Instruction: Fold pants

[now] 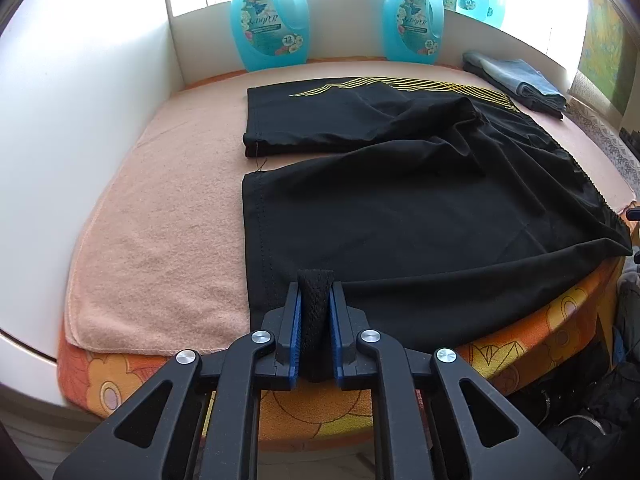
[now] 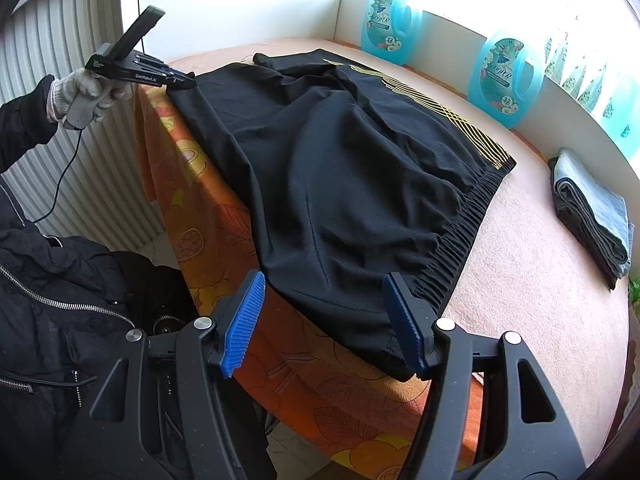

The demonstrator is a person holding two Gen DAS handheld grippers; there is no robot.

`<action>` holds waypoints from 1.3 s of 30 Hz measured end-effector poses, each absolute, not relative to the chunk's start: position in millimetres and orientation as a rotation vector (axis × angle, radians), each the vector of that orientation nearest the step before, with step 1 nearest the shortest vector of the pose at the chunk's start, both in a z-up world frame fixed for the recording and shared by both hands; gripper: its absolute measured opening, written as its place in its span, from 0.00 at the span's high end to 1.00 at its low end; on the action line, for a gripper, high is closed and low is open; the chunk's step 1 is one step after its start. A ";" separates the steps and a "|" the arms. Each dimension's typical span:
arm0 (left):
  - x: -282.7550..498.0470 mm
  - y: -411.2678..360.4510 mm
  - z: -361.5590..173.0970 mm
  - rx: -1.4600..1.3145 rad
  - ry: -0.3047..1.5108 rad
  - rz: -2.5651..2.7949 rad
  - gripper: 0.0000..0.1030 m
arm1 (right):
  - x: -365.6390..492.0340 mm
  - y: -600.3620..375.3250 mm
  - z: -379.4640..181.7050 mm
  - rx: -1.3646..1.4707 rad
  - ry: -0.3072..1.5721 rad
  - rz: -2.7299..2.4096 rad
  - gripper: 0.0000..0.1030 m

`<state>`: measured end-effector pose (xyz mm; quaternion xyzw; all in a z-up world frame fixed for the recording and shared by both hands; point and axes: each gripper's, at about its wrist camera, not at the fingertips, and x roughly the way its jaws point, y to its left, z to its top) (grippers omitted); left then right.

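L gripper (image 1: 315, 292) clamps shorts (image 1: 420, 208) hem — R gripper (image 2: 324, 316) agape.

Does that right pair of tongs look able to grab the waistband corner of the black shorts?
Probably yes: the right tongs stand open around the black shorts' waistband corner, nothing between.

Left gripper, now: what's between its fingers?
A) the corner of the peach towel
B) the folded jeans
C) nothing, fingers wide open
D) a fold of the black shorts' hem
D: in the left wrist view the left gripper has its fingers closed on a bunched fold of the black shorts at the near hem, while the peach towel and the folded jeans lie untouched.
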<state>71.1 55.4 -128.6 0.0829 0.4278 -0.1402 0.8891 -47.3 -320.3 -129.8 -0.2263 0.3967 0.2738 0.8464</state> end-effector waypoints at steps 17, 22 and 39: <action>62.9 74.9 -77.7 0.013 0.721 -0.266 0.96 | -31.7 -314.1 -138.4 -0.541 0.862 0.553 0.41; 69.7 76.6 -67.9 -0.010 0.695 -0.269 0.96 | -19.1 -314.8 -138.1 -0.567 0.880 0.515 0.65; 87.0 78.7 -37.1 -0.020 0.581 -0.242 0.97 | 31.7 -310.1 -69.9 -0.559 0.659 0.300 0.98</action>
